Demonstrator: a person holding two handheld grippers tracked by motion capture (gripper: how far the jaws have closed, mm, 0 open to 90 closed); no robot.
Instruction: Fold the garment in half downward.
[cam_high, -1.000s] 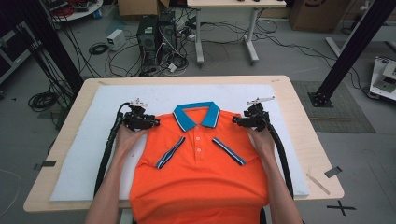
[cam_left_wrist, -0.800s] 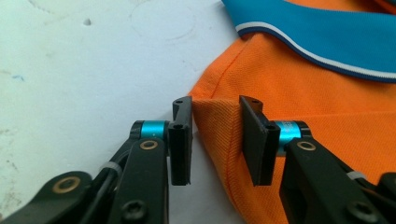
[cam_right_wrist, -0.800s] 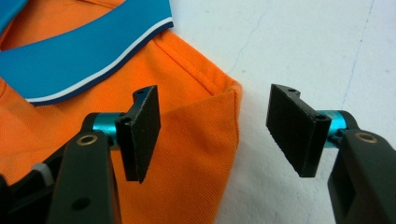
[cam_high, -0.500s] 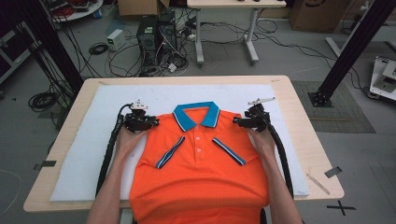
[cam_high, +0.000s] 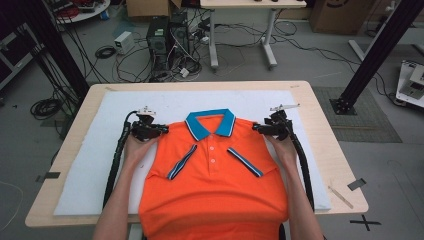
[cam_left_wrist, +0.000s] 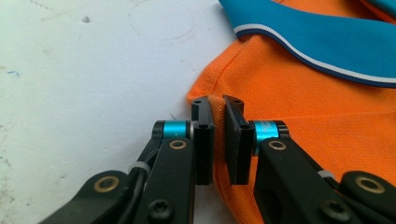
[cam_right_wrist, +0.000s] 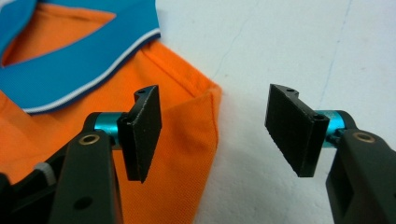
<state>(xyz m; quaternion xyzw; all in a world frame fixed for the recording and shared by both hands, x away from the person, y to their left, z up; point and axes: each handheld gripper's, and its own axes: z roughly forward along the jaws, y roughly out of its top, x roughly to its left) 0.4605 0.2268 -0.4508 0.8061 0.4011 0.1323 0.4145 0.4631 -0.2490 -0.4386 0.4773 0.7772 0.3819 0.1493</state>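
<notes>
Orange knit polo shirt (cam_high: 215, 185) with blue collar, spread flat on white-padded tabletop (cam_high: 90, 170). Left tool (cam_left_wrist: 217, 121) just closed, pinching shoulder fold. Right tool (cam_right_wrist: 219, 126) wide apart, straddling opposite shoulder corner.

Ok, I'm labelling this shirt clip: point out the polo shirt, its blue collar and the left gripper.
orange polo shirt (cam_high: 215, 200): high view, on the chest fabric.
blue collar (cam_high: 196, 129): high view, on its left flap.
left gripper (cam_left_wrist: 219, 135): left gripper view, on the shoulder fold pinched between its fingertips.
</notes>
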